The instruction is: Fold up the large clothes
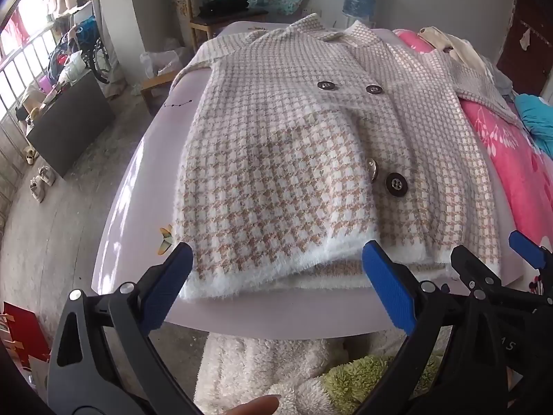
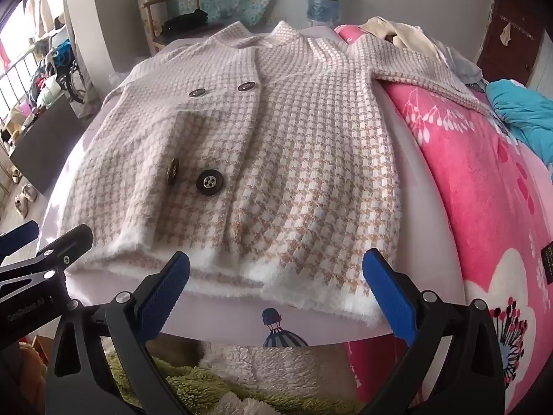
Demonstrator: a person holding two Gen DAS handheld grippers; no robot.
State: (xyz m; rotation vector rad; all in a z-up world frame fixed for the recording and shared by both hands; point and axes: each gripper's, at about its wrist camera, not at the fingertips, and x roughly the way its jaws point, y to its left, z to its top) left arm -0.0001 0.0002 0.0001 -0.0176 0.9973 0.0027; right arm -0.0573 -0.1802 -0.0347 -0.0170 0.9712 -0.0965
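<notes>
A: Left gripper (image 1: 276, 287) first. We see the jaws spread wide, nothing between them, hovering just above the white hem.

B: Same for the right gripper (image 2: 276, 287), agape and empty, over the hem's other half.

A: Checked coat (image 1: 311, 159) lies flat, front up, on the pale surface (image 1: 138, 207), collar at the far end, four dark buttons (image 2: 209, 182) showing.

B: We note a pink floral blanket (image 2: 484, 190) beside it, one sleeve draped across that.
</notes>
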